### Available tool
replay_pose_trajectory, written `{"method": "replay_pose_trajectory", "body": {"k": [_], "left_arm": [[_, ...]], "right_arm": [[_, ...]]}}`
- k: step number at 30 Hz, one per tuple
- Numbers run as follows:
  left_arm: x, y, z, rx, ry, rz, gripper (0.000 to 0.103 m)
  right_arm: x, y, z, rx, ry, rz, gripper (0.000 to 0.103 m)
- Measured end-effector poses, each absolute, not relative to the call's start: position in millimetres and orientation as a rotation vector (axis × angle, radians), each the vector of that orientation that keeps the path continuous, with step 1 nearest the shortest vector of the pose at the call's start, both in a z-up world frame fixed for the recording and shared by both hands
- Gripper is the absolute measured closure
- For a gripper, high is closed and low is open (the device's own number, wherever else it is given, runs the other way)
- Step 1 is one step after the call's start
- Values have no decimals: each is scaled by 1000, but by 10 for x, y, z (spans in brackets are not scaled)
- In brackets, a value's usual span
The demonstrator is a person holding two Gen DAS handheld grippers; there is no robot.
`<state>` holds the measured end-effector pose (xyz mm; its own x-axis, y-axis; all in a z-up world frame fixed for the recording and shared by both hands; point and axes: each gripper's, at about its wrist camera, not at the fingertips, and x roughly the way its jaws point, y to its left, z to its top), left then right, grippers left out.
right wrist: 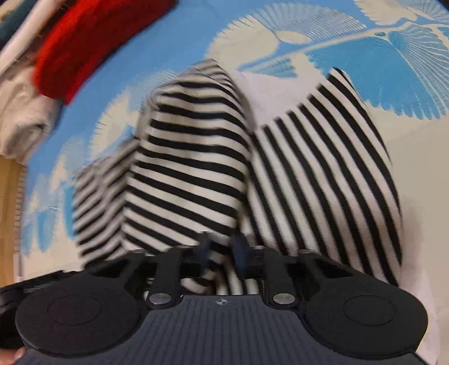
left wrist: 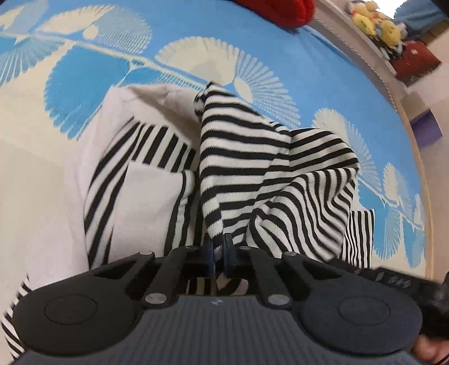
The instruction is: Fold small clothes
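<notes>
on the blue bedspread (left wrist: pixel 280 50) with its cream fan-leaf pattern lies a black-and-white striped knit garment (left wrist: pixel 252 157), partly bunched up, with plain white panels showing on the side of it that falls left in the left wrist view. in that view the left gripper (left wrist: pixel 218 247) points steeply down at the cloth; its two blue-tipped fingers (left wrist: pixel 208 247) stand almost together with a fold of the striped fabric pinched between them, and the cloth rises from the tips in a peaked ridge. more stripes show under the gripper's body, close to the lens.

in the right wrist view, which is blurred, the right gripper (right wrist: pixel 221 248) is likewise aimed down into the same garment (right wrist: pixel 190 168). its fingers (right wrist: pixel 206 247) are drawn close and a fold of the striped cloth sits between them, so it too has a nip of the fabric. one part of the garment stands up in front of it as a tall hump with level stripes, and beside that, to the right in this view, a rounder part has stripes running up and down below a plain white band.

a red knit item (right wrist: pixel 92 42) lies on the bedspread beyond the garment, well apart from it, and a pale bundle of cloth (right wrist: pixel 22 120) sits near that at the bed's edge. in the left wrist view a shelf along the far side carries yellow soft toys (left wrist: pixel 376 19) and a dark red box (left wrist: pixel 415 61).
</notes>
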<state>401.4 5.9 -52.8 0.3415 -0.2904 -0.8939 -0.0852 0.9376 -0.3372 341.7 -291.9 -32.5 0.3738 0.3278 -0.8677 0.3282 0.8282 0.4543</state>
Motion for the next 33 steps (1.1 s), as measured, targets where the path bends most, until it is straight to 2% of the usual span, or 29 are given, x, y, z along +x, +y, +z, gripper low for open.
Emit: {"method": "replay_pose_trajectory", "body": {"k": [4, 7, 9, 11, 14, 16, 17, 18, 19, 20, 21, 22, 25, 28, 29, 30, 31, 32, 33], "left_arm": [[3957, 276, -261, -460, 1053, -202, 100], [3912, 393, -118, -467, 984, -233, 100], [3914, 436, -174, -418, 1031, -181, 100], [3938, 474, -375, -334, 1166, -73, 100], [3939, 585, -610, -371, 1302, -5, 100], [3938, 644, -595, -466, 1294, -34, 97], [3930, 662, -541, -520, 1262, -52, 87], [3920, 679, -503, -566, 1234, -67, 72], [3915, 687, -475, -601, 1215, -80, 65], [3923, 669, -452, -627, 1201, -93, 60], [3921, 642, -448, -646, 1195, -105, 60], [3935, 601, -447, -659, 1199, -113, 60], [3970, 436, -527, -658, 1257, -140, 59], [3958, 207, -572, -547, 1304, -153, 62], [3944, 156, -592, -515, 1311, -144, 70], [3937, 116, -613, -491, 1316, -141, 88], [3927, 106, -633, -479, 1320, -139, 98], [3933, 111, -640, -470, 1320, -135, 102], [3935, 127, -622, -467, 1307, -132, 102]], "right_arm": [[3347, -2985, 131, 638, 1043, 99, 102], [3273, -3013, 508, 495, 930, 173, 102], [3268, -3005, 488, 404, 1007, 222, 102], [3233, -2974, 304, 348, 1181, 334, 102], [3009, -2677, 255, 47, 1225, 513, 102], [2966, -2675, 230, 63, 1236, 530, 99], [2995, -2723, 226, 101, 1218, 490, 97], [3053, -2781, 230, 135, 1189, 445, 88], [3114, -2850, 247, 174, 1160, 406, 72], [3165, -2924, 269, 223, 1127, 358, 63], [3217, -3010, 283, 274, 1097, 308, 50], [3270, -3099, 279, 341, 1069, 248, 47], [3419, -3239, 103, 471, 1077, 109, 47], [3481, -3289, -153, 545, 1171, -22, 47], [3490, -3302, -241, 581, 1204, -52, 47], [3483, -3328, -311, 616, 1223, -71, 49], [3483, -3324, -368, 648, 1237, -79, 61], [3464, -3292, -387, 660, 1240, -74, 71], [3463, -3264, -381, 664, 1231, -63, 98]]}}
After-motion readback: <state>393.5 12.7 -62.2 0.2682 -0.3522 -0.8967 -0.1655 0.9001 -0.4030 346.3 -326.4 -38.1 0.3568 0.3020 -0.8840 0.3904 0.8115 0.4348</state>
